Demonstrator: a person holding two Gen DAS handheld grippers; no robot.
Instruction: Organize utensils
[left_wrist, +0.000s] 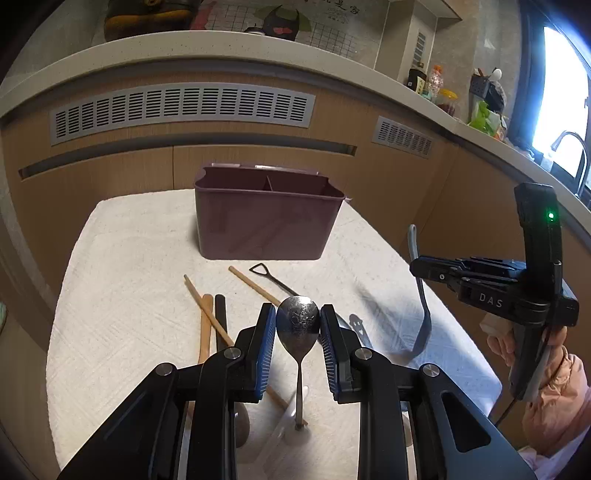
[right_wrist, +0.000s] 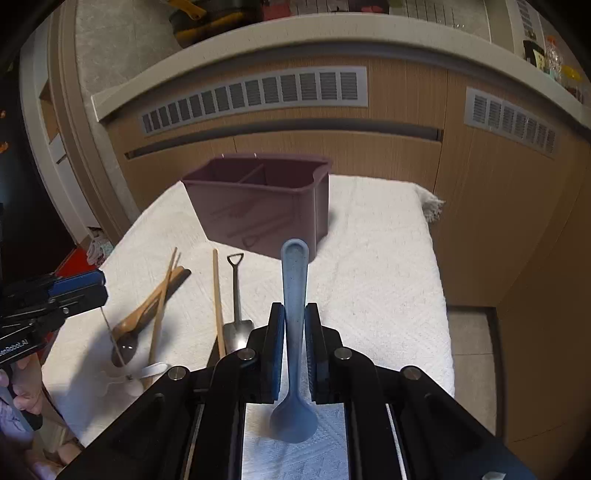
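The white-clothed counter (left_wrist: 122, 258) carries a maroon divided caddy (left_wrist: 267, 218) at its far side. The left gripper (left_wrist: 297, 321) is clamped on a metal spoon (left_wrist: 297, 325)'s bowl; the right gripper (right_wrist: 294, 332) is clamped on a blue spoon (right_wrist: 294, 295)'s handle, both raised.

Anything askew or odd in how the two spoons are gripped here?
Yes: the left gripper pinches the metal spoon by its bowl, handle hanging down. The right gripper grips the blue spoon mid-handle, as expected.

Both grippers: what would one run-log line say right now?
left gripper: shut on metal spoon bowl | right gripper: shut on blue spoon handle | purple caddy: looks empty
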